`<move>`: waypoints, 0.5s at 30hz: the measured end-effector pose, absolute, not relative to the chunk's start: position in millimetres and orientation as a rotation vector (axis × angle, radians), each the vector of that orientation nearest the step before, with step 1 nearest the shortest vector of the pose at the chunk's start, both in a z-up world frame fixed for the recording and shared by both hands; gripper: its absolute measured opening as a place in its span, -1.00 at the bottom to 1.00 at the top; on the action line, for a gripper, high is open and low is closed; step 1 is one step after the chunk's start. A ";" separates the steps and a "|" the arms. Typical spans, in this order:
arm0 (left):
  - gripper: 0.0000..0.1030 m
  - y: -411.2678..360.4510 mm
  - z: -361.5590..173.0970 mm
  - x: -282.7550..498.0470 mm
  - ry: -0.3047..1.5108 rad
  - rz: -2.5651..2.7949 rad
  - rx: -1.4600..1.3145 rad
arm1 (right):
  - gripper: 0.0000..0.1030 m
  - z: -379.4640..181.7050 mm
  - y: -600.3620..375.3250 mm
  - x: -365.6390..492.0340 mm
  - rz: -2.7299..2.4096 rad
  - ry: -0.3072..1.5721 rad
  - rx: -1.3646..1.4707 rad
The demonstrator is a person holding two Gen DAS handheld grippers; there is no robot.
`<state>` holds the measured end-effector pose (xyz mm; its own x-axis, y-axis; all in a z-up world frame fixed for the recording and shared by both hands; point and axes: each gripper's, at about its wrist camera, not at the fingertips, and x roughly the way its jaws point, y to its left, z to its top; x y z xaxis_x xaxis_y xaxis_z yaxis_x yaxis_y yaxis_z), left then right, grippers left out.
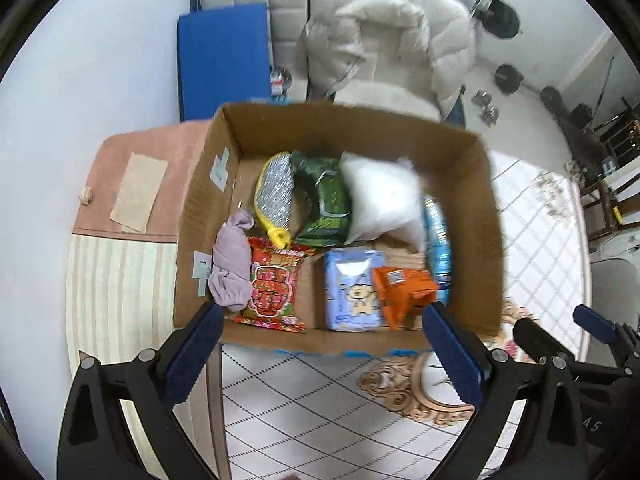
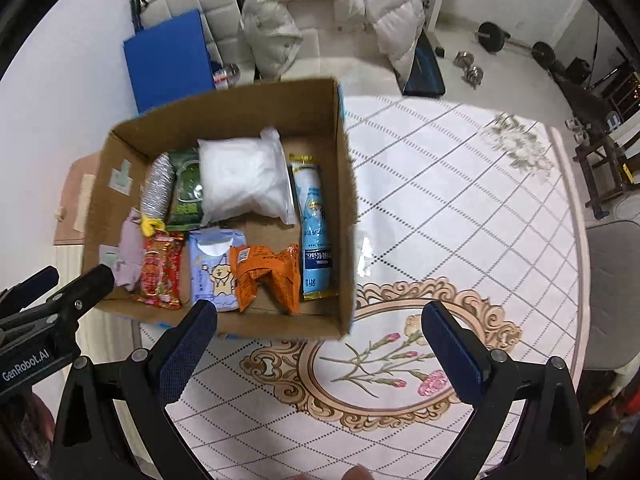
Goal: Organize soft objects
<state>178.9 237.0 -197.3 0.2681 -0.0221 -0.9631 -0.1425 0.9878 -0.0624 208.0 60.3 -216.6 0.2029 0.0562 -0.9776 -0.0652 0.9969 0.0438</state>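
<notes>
- round table (image 2: 460,208) with a white diamond-grid cloth and floral medallion; behind it a chair draped with a white puffer jacket (image 2: 328,12), a blue mat, dumbbells on the floor.
- cardboard box (image 1: 472,168) sits on the table, open side up, toward the left edge. both views slightly motion-blurred.
- box contents, all soft packs: white pillow-like bag (image 2: 244,178) at the back, green packet (image 2: 185,188) and silver mesh scrubber (image 2: 158,188) beside it, lilac cloth (image 1: 232,268) against the left wall, red snack pack (image 1: 274,286), blue tissue pack (image 1: 352,286), orange crumpled packet (image 2: 268,276), long blue-white pouch (image 2: 316,232) along the right wall.
- left gripper (image 1: 322,328): jaws wide apart, empty, hovering above the box's near wall, pointing down into it.
- right gripper (image 2: 320,330): jaws wide apart, empty, above the bare cloth just off the box's near right corner.
- judgement: nothing soft visible on the table outside the box, so collecting looks done or nearly done; step in hand seems to be a check or tidy of the contents.
- next move, if any: lower the left gripper onto the orange packet and flatten or straighten it; thin film may slip or crumple further.
</notes>
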 end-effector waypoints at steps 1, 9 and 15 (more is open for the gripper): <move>0.98 233.8 -186.7 174.0 1.277 0.075 -0.145 | 1.00 -207.6 58.4 203.1 0.087 1.349 -0.006; 0.98 212.1 -109.5 131.3 1.146 0.055 -0.097 | 1.00 -123.8 41.5 147.8 0.123 1.229 0.026; 0.98 200.2 -62.4 88.6 1.056 0.055 -0.087 | 1.00 -65.7 31.8 103.1 0.104 1.129 -0.006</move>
